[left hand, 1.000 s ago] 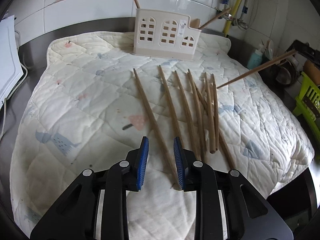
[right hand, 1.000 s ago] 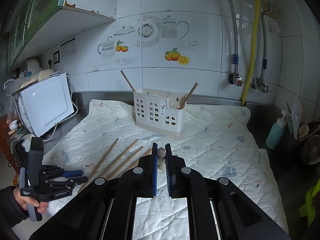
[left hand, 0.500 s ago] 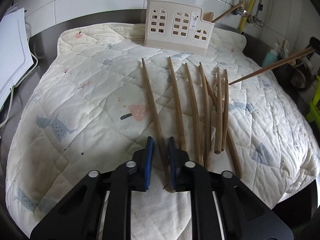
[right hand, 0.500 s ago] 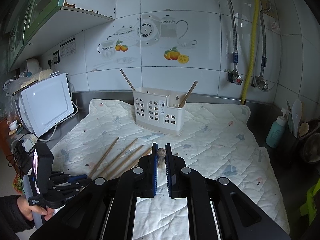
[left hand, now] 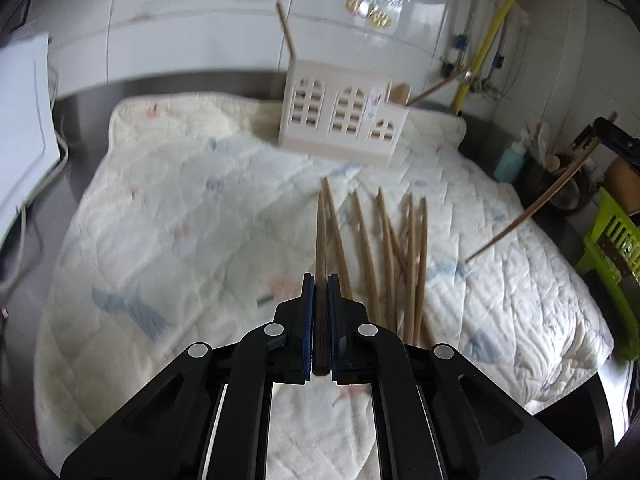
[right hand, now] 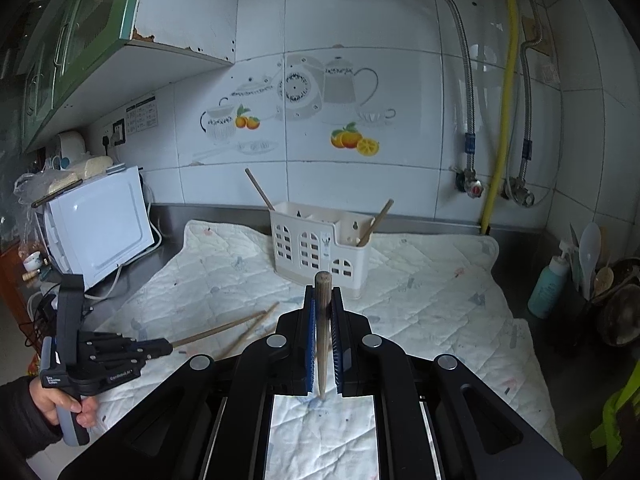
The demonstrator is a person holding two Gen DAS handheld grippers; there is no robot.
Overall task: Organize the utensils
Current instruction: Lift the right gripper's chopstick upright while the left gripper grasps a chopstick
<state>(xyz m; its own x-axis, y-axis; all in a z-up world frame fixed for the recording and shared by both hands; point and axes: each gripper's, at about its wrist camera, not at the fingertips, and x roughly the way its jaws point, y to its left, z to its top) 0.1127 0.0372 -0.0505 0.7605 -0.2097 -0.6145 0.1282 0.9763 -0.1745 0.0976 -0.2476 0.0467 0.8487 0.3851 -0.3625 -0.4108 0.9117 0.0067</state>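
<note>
1. Step in hand: pick-up phase. One chopstick (left hand: 320, 236) is clamped in the left hand-held gripper (left hand: 319, 292), jaws fully closed on its thick end, the tip pointed ahead over the quilted mat (left hand: 200, 220).
2. Right hand-held gripper (right hand: 322, 312): closed on a second chopstick (right hand: 322, 292), which is held nearly upright with the butt end up.
3. Remaining chopsticks (left hand: 396, 248) are laid in a loose fan on the mat, just right of the held one, some crossing each other.
4. Target is judged to be the white utensil holder (left hand: 340, 114) at the far edge of the mat, by the tiled wall. Two sticks are already seen leaning out of it, one at each end.
5. Progress is judged early: most sticks are not yet stowed.
6. Next move calls for each held stick to be carried to the holder, tipped toward vertical and lined up over an open compartment before release.
7. Risk: the leaning sticks could be knocked on approach. Which compartment is free cannot be told from the left view.
</note>
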